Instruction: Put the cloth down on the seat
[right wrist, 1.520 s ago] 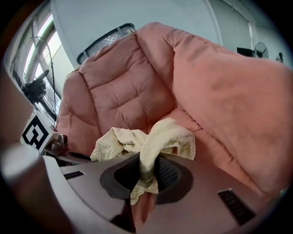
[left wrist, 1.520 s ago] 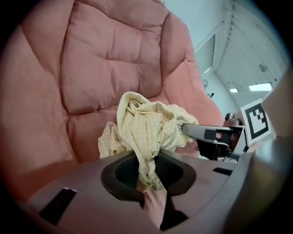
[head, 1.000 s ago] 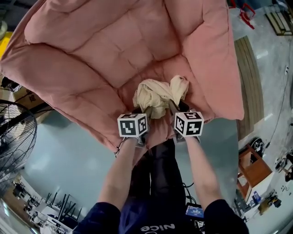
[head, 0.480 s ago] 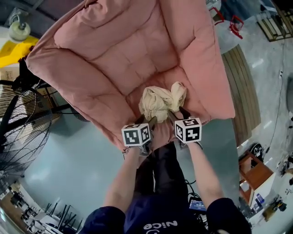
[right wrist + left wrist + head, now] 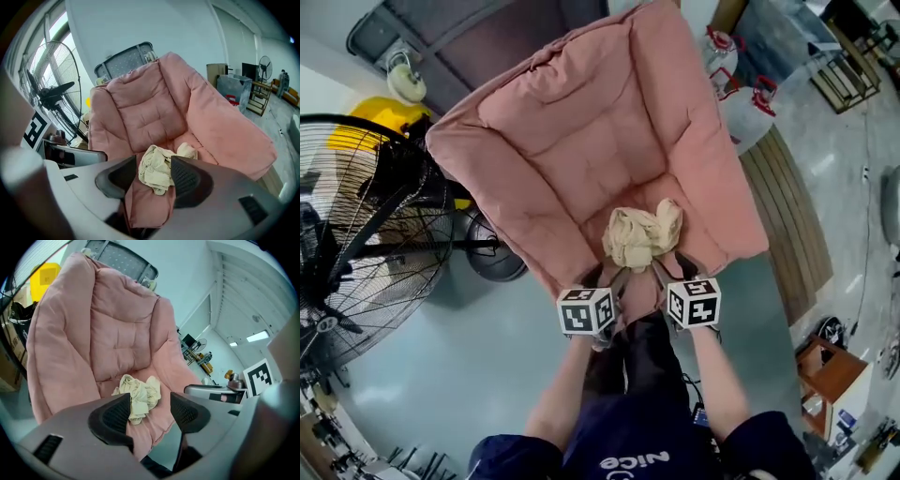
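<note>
A crumpled cream cloth [image 5: 642,234] lies on the seat of a big pink padded chair [image 5: 591,141], near the seat's front edge. It rests there free of both grippers. My left gripper [image 5: 607,278] sits just short of the cloth at its near left, and its jaws are opening with nothing between the pads. My right gripper [image 5: 675,267] is at the cloth's near right, jaws wide apart and empty. The left gripper view shows the cloth [image 5: 138,394] beyond the left gripper [image 5: 149,408]. The right gripper view shows the cloth [image 5: 157,164] past the right gripper [image 5: 153,172].
A large standing fan [image 5: 356,234] is left of the chair, with a yellow object [image 5: 370,117] behind it. A wooden board [image 5: 787,225] and water jugs [image 5: 741,94] lie to the chair's right. The person's legs [image 5: 642,375] stand at the seat's front.
Both grippers have let go of the cloth and drawn back toward me. The cloth stays on the seat. The head view has pulled away, so more of the chair and fan shows.
</note>
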